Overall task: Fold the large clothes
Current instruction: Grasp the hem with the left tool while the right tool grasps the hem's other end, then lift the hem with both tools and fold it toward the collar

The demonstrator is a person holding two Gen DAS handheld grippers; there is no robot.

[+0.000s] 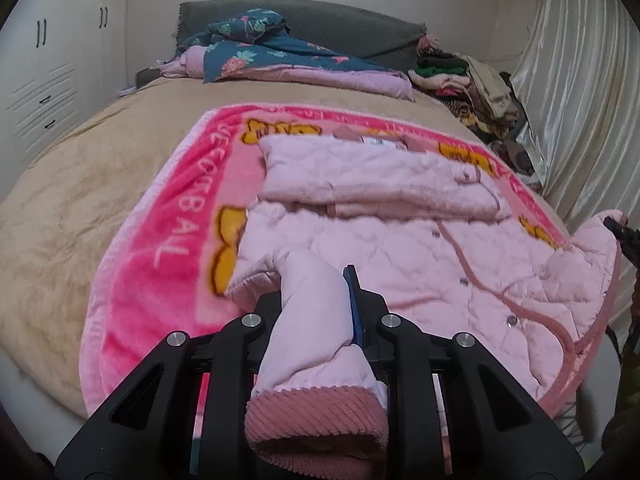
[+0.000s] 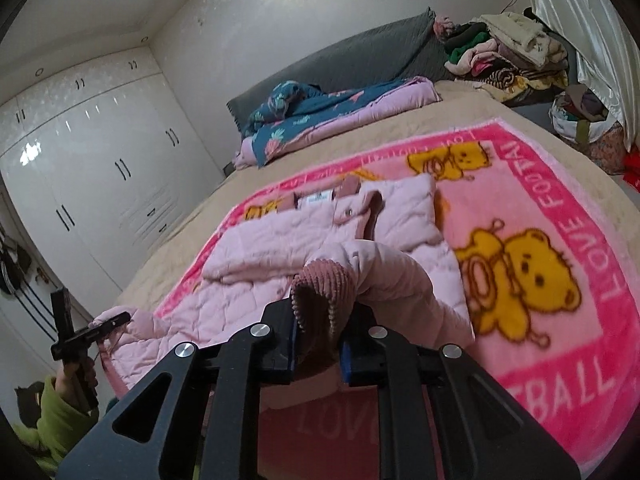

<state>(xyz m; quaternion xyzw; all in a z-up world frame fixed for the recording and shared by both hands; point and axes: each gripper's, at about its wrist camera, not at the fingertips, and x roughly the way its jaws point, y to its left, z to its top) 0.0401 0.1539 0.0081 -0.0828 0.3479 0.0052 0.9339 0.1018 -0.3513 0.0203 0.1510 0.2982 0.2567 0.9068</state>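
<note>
A pale pink quilted jacket point(image 1: 400, 248) point(image 2: 256, 248) lies on a bright pink bear-print blanket point(image 1: 160, 240) point(image 2: 560, 240) on the bed, its sleeves folded across the upper part. My left gripper point(image 1: 316, 300) is shut on a lower corner of the jacket, and the corduroy-trimmed edge point(image 1: 316, 424) drapes back over its jaws. My right gripper point(image 2: 320, 320) is shut on the other lower corner, pinching a corduroy edge point(image 2: 324, 280). Both corners are raised off the blanket. Each gripper appears small in the other's view: the right gripper point(image 1: 622, 234) and the left gripper point(image 2: 108, 326).
A folded blue floral quilt point(image 1: 272, 52) point(image 2: 320, 108) lies by the grey headboard point(image 1: 340, 24). A clothes pile point(image 1: 472, 80) point(image 2: 504, 52) sits at the far right corner. White wardrobes point(image 2: 100, 152) line the left wall; a curtain point(image 1: 580, 100) hangs on the right. A green sleeve point(image 2: 56, 416) holds the left gripper.
</note>
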